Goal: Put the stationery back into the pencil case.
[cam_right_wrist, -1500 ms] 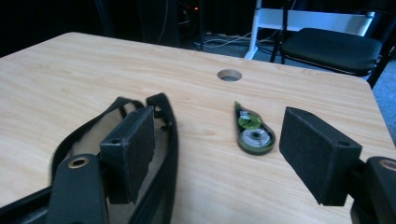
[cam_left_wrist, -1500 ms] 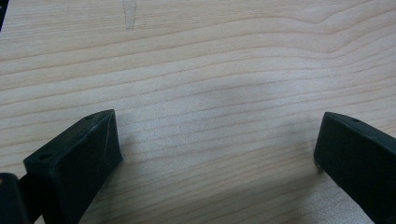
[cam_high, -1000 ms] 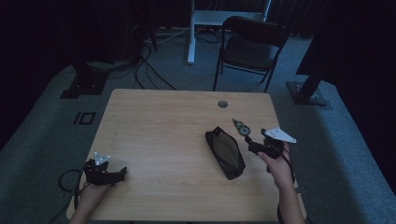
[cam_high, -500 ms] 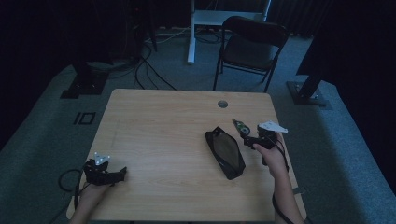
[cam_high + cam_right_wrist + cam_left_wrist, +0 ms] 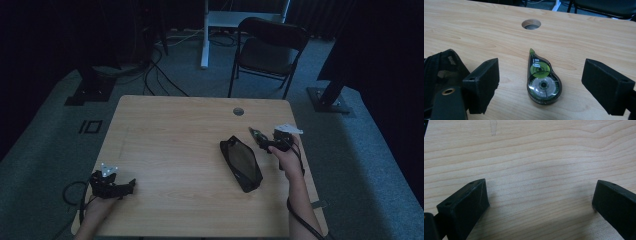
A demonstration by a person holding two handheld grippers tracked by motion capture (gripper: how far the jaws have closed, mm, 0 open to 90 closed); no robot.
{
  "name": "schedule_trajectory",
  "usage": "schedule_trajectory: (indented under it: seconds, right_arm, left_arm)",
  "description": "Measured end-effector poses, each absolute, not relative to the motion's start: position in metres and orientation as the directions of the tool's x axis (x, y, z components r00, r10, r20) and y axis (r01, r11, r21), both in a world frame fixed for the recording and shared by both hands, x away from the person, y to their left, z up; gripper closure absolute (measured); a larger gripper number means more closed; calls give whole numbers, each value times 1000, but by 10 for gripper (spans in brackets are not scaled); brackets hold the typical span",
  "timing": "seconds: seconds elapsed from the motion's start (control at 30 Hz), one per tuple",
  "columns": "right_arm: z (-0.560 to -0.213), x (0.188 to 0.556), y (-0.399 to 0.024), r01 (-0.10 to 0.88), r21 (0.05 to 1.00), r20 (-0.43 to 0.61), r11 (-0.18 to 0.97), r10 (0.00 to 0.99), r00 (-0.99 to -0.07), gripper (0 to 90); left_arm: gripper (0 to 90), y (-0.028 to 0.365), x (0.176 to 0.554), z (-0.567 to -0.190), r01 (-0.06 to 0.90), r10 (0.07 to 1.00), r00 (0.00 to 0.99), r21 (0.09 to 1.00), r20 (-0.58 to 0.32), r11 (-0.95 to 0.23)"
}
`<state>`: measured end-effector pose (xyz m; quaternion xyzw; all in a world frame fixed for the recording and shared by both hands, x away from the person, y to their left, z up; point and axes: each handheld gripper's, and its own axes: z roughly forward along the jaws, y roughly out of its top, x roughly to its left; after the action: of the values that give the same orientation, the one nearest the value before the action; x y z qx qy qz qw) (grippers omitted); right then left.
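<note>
A clear correction tape dispenser (image 5: 542,80) with a green reel lies flat on the wooden table (image 5: 175,130), right of centre (image 5: 256,135). My right gripper (image 5: 542,73) hovers just behind it. Its jaws have just been opening and stand wide to either side of the dispenser without touching it, as seen in the high view (image 5: 267,142). A black mesh pouch (image 5: 241,162) lies to its left and shows beside the left jaw (image 5: 439,72). My left gripper (image 5: 127,184) rests near the front left corner, open over bare wood (image 5: 540,195).
A round cable hole (image 5: 238,111) sits in the table beyond the dispenser (image 5: 531,24). A black folding chair (image 5: 270,47) stands behind the table, with stand bases and cables on the carpet around it.
My right gripper has moved left and a little down, closing in on the tape dispenser. The left gripper and the pouch have stayed put.
</note>
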<state>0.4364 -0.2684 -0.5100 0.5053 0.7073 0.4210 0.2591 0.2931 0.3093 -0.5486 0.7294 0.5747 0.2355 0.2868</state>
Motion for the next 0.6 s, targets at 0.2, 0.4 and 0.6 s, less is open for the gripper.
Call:
schedule_trajectory:
  seconds: [0.2, 0.4, 0.6]
  right_arm:
    - [-518, 448, -265, 516, 844, 51, 147, 935, -350, 151]
    - [-526, 460, -263, 533, 831, 38, 160, 939, -341, 157]
    - [-530, 468, -263, 553, 817, 35, 164, 943, -332, 172]
  left_arm:
    - [6, 309, 293, -549, 703, 973, 229, 689, 14, -175]
    - [6, 309, 293, -549, 703, 973, 229, 689, 14, -175]
    - [6, 309, 293, -549, 703, 973, 229, 689, 14, -175]
